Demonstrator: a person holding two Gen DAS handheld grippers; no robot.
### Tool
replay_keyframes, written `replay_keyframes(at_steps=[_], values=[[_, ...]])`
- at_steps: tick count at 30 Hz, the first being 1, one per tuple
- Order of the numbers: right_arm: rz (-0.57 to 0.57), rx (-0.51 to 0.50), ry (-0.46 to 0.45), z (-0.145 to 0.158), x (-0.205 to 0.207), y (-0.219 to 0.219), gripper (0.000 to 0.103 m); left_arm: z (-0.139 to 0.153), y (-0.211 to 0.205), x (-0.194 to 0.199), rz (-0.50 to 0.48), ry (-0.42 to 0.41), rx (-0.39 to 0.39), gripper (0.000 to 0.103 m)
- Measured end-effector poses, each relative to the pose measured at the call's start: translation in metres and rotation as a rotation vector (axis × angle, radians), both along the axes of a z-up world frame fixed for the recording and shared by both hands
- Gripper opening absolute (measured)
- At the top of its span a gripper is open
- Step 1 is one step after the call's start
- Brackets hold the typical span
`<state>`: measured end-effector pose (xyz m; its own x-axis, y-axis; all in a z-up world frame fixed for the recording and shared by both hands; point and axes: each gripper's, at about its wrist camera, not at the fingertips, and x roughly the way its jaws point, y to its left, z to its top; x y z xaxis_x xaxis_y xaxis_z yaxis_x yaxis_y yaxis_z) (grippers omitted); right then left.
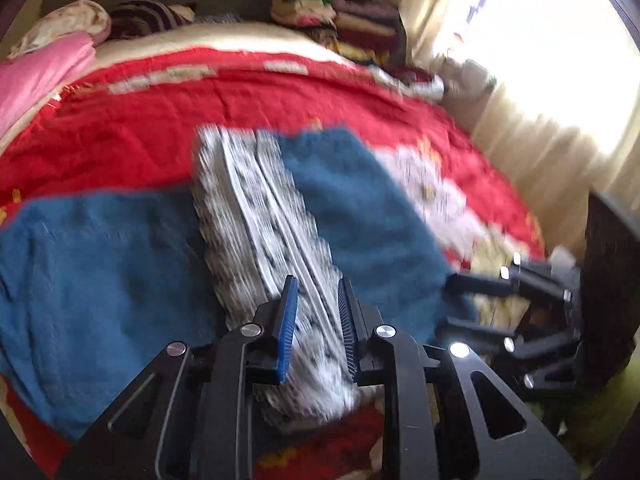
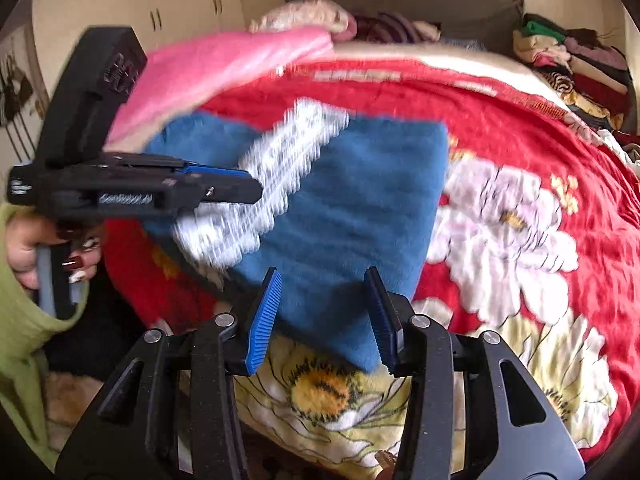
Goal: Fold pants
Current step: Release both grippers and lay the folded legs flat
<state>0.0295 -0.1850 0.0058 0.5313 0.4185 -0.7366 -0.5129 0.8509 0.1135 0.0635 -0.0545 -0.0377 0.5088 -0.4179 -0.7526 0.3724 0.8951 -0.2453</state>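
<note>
Blue fleece pants with a white-and-grey patterned stripe spread on the red floral blanket, toward its near edge, part folded over. Stripe blurred in both views; pattern detail unreadable, but running lengthwise from near edge toward blanket centre. Fabric thick, nappy, evenly blue either side of stripe. In right wrist view, pants seen as a broad blue panel with a squared far corner lying over a white flower print on the blanket; stripe at the panel's left side. Left gripper: jaws narrowly apart, blue ribbed pads either side of the striped band at the blanket's near edge; pads close to the cloth, real pinch versus mere straddling not decidable through the blur. Right gripper: jaws moderately apart, near corner of the blue panel between the pads, gap visible on each side, not clamped. Left gripper also visible from the side, over the stripe, held by a hand in a green sleeve. Pink bedding beyond the blanket's far left corner; stacked clothes beyond the far right corner.
</note>
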Motion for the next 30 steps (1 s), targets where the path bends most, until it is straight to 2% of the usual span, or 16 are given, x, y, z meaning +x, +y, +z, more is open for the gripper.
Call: replay_keyframes(at_steps=[2,7,11,13,14,16,21,24,26,28,30], values=[[-0.005,-0.074,0.035,-0.013,-0.001,0.002,0.034,-0.01,-0.002,-0.006,-0.005,0.001,0.045,0.02],[-0.027,-0.026,0.07,-0.019,0.0,-0.008,0.034,-0.013,0.002,-0.013,-0.012,-0.008,0.052,0.02],[-0.027,-0.024,0.058,-0.018,-0.003,-0.007,0.034,-0.009,0.002,-0.013,0.001,-0.006,0.042,0.02],[-0.035,-0.006,0.049,-0.013,-0.002,-0.01,0.037,-0.003,0.002,-0.018,0.004,-0.014,0.042,0.028],[-0.038,-0.001,0.035,-0.01,-0.004,-0.013,0.038,0.001,0.0,-0.02,0.004,-0.017,0.041,0.032],[-0.052,0.007,0.006,-0.002,-0.006,-0.016,0.048,0.008,-0.001,-0.026,0.01,-0.036,0.052,0.044],[-0.094,0.037,-0.028,0.01,-0.009,-0.025,0.064,0.018,0.0,-0.031,0.03,-0.058,0.064,0.047],[-0.121,0.05,-0.044,0.015,-0.01,-0.031,0.073,0.024,0.001,-0.033,0.039,-0.068,0.066,0.058],[-0.142,0.058,-0.054,0.019,-0.01,-0.034,0.077,0.027,0.002,-0.035,0.043,-0.079,0.069,0.059],[-0.155,0.07,-0.058,0.021,-0.01,-0.038,0.082,0.031,0.003,-0.037,0.051,-0.088,0.076,0.065],[-0.171,0.08,-0.066,0.023,-0.01,-0.042,0.086,0.033,0.004,-0.038,0.059,-0.096,0.078,0.066]])
